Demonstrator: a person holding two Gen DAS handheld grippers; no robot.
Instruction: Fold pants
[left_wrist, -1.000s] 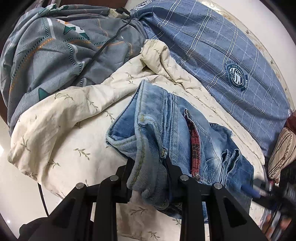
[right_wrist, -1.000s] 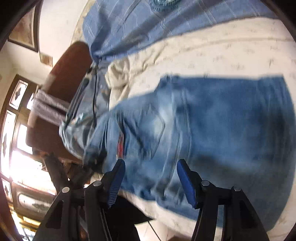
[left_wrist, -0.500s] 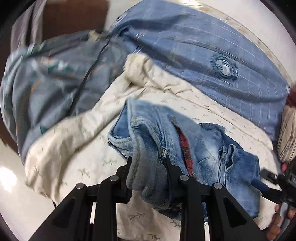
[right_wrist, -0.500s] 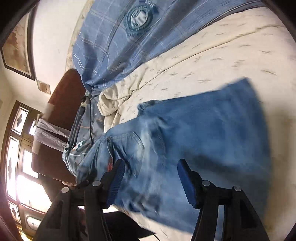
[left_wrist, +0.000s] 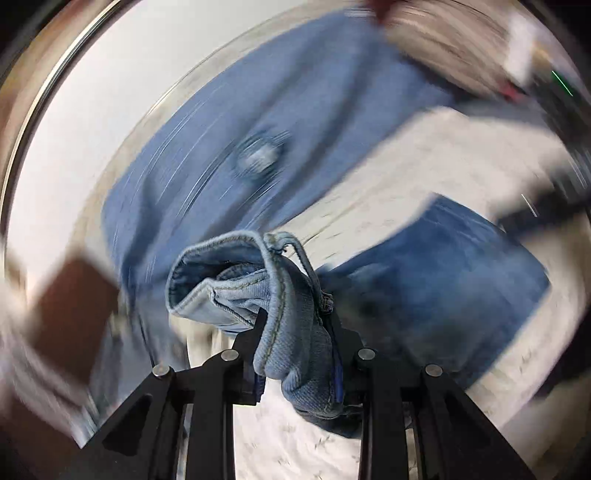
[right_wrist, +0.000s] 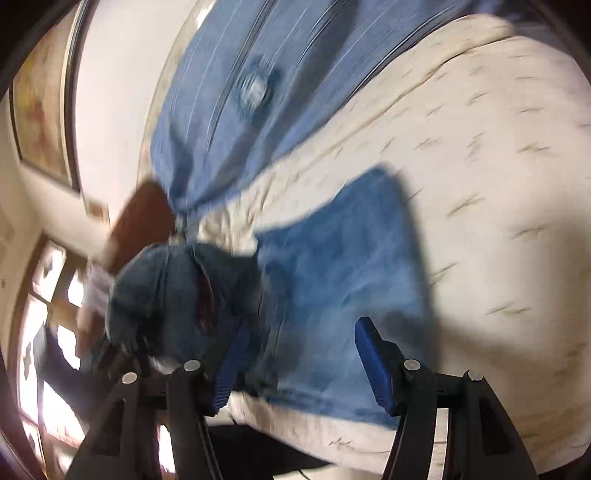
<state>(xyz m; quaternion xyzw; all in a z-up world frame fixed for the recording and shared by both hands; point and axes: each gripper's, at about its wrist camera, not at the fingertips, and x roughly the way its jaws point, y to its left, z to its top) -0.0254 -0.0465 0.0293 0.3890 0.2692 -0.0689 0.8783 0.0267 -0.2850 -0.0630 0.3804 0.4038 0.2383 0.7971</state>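
Observation:
Blue denim pants (left_wrist: 443, 280) lie partly folded on a cream leaf-print bedspread (left_wrist: 461, 158). My left gripper (left_wrist: 295, 332) is shut on the bunched waistband (left_wrist: 280, 314) and holds it lifted above the bed. The rest of the pants spreads flat to the right. In the right wrist view the pants (right_wrist: 340, 280) lie under and ahead of my right gripper (right_wrist: 295, 354), which is open with blue pads (right_wrist: 373, 354) and holds nothing. The lifted waistband end (right_wrist: 170, 295) shows at the left there. Both views are motion-blurred.
A blue checked quilt (left_wrist: 258, 129) with a round badge lies beyond the pants, also in the right wrist view (right_wrist: 258, 74). A brown headboard (right_wrist: 140, 221) and bright windows (right_wrist: 48, 332) are at the left. The bed edge is just below my right gripper.
My left gripper has swung up and right fast with the waistband, folding it over toward the legs. My right gripper has stayed open over the pants.

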